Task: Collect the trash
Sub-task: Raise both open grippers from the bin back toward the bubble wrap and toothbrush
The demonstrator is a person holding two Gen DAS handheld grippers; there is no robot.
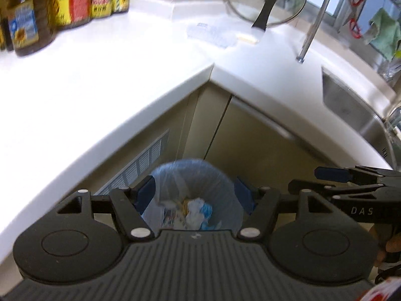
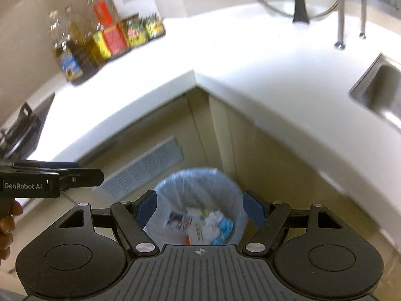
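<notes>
A round trash bin [image 1: 198,175] lined with a blue plastic bag stands on the floor in the corner under the white counter. It holds crumpled paper and wrappers [image 1: 194,209]. My left gripper [image 1: 194,195] is open and empty, held above the bin. My right gripper [image 2: 199,207] is open and empty too, above the same bin [image 2: 200,183]; trash [image 2: 205,223] shows between its fingers. A clear plastic wrapper [image 1: 213,31] lies on the counter near the corner. The right gripper shows at the right of the left wrist view [image 1: 333,175].
The L-shaped white counter [image 1: 112,80] carries oil bottles and jars [image 1: 72,5] at the left, a glass pot lid [image 1: 265,2] at the back and a steel sink [image 1: 356,110] at the right. A stove [image 2: 22,130] sits far left. Beige cabinet doors [image 1: 250,138] stand behind the bin.
</notes>
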